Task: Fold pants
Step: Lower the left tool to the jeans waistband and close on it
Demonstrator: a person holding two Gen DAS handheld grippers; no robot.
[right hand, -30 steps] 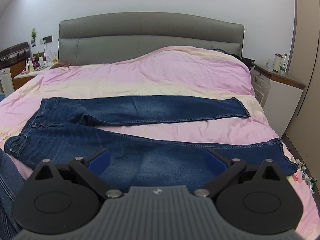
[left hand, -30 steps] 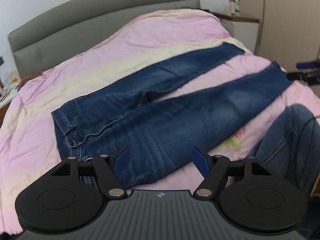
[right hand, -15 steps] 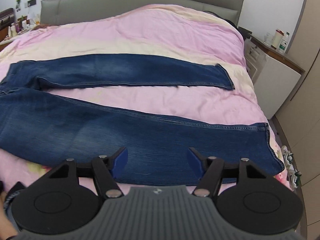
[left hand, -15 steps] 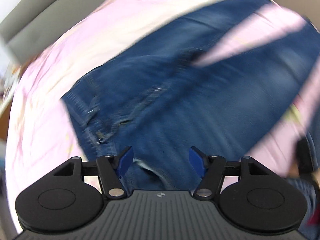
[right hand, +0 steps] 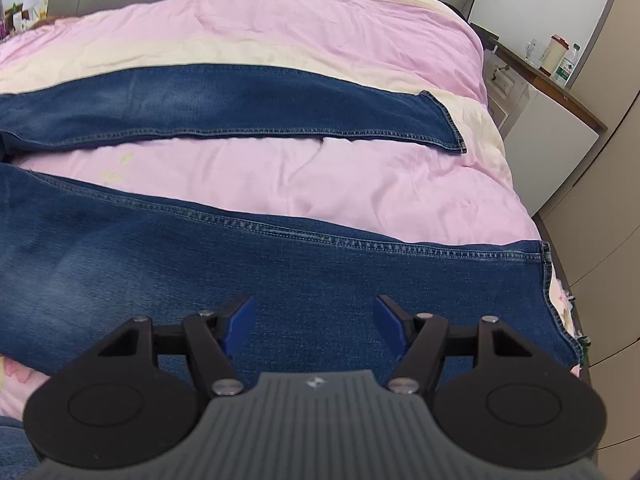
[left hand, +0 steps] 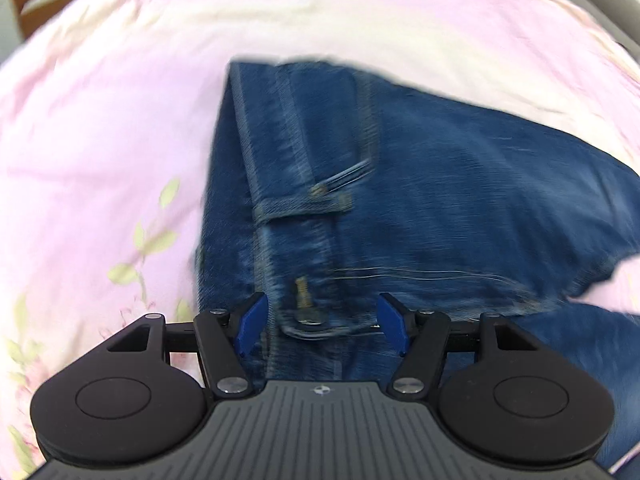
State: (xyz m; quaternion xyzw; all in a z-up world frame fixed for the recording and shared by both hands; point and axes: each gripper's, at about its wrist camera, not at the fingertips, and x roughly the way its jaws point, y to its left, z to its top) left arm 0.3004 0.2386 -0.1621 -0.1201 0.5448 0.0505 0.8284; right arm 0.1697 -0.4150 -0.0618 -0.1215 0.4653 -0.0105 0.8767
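The pants (left hand: 420, 184) are spread flat on the bed (left hand: 100, 152), over its pink cover. The left claw (left hand: 318, 322) is held wide open, with the waistband and zipper seen directly ahead between its fingers. The right claw (right hand: 312, 326) is likewise spread open, the near leg lying just beneath and ahead, the far leg well beyond.

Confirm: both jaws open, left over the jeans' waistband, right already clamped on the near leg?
Not quite. In the right wrist view the right gripper is open over the near leg, gripping nothing. The left gripper, open over the waistband, is as stated.
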